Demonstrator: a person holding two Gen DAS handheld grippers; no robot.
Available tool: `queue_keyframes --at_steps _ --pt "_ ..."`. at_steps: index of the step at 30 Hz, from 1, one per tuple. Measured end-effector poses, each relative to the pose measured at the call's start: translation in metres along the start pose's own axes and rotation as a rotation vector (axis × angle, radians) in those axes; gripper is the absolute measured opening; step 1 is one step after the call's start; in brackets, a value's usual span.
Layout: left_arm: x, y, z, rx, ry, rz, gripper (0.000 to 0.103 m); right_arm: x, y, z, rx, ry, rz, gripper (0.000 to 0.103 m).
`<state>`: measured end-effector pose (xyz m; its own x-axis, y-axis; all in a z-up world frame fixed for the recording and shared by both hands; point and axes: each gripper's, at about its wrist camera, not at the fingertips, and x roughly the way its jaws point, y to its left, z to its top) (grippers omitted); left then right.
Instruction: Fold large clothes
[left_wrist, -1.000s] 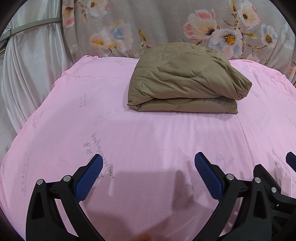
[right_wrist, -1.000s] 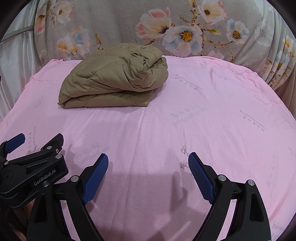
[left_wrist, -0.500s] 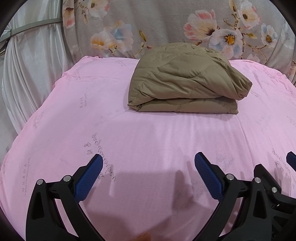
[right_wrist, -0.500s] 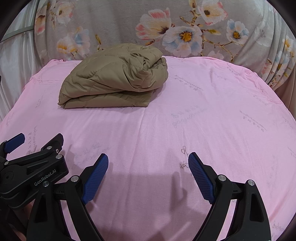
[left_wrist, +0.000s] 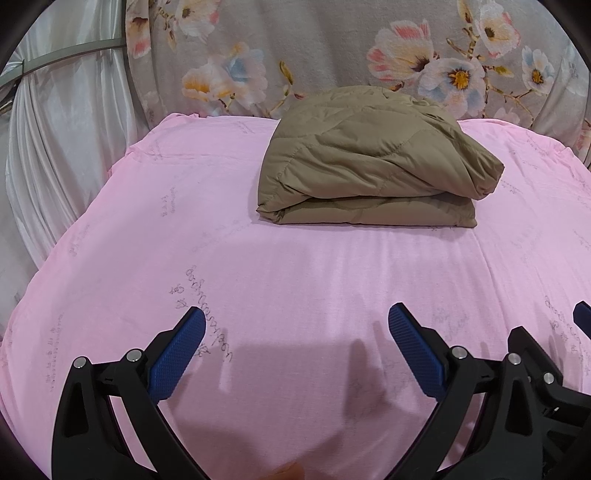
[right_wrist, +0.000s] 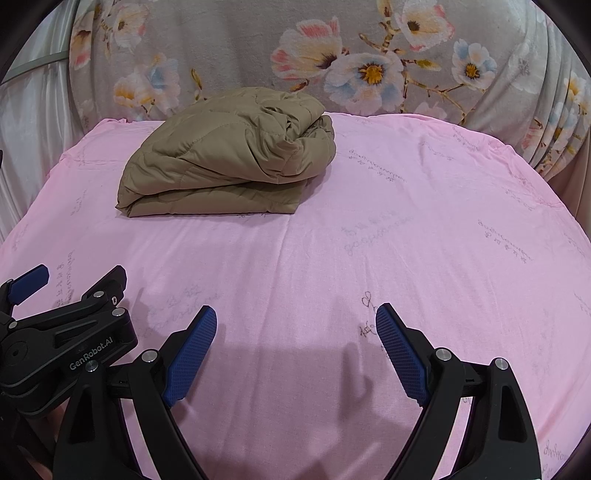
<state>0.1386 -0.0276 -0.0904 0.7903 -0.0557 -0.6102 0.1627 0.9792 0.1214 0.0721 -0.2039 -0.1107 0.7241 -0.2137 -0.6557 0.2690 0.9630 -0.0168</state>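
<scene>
A: Blue ribbed pads line both pairs of tongs nearest the cameras. The left tongs (left_wrist: 296, 325) stand spread apart over bare sheet, nothing between them.

B: And the right tongs (right_wrist: 296, 323)?

A: Spread just as wide, also empty. The two sit side by side above the near part of the pink sheet (right_wrist: 406, 240), which covers the bed and carries faint printed script.

B: Where is the garment?

A: The tan quilted jacket (left_wrist: 369, 162) lies folded into a thick bundle toward the far edge of the bed, well apart from both tongs. It may be a coat; the folds hide its cut.

B: Behind it?

A: A grey floral cloth (right_wrist: 369, 55), with a white curtain (left_wrist: 55, 147) at the left.
</scene>
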Motion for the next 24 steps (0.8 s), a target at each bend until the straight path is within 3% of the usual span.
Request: queue_keyframes --at_steps 24 --pt "-0.0010 0.0003 -0.0001 0.004 -0.004 0.005 0.097 -0.0001 0.0007 -0.0013 0.000 -0.001 -0.002 0.086"
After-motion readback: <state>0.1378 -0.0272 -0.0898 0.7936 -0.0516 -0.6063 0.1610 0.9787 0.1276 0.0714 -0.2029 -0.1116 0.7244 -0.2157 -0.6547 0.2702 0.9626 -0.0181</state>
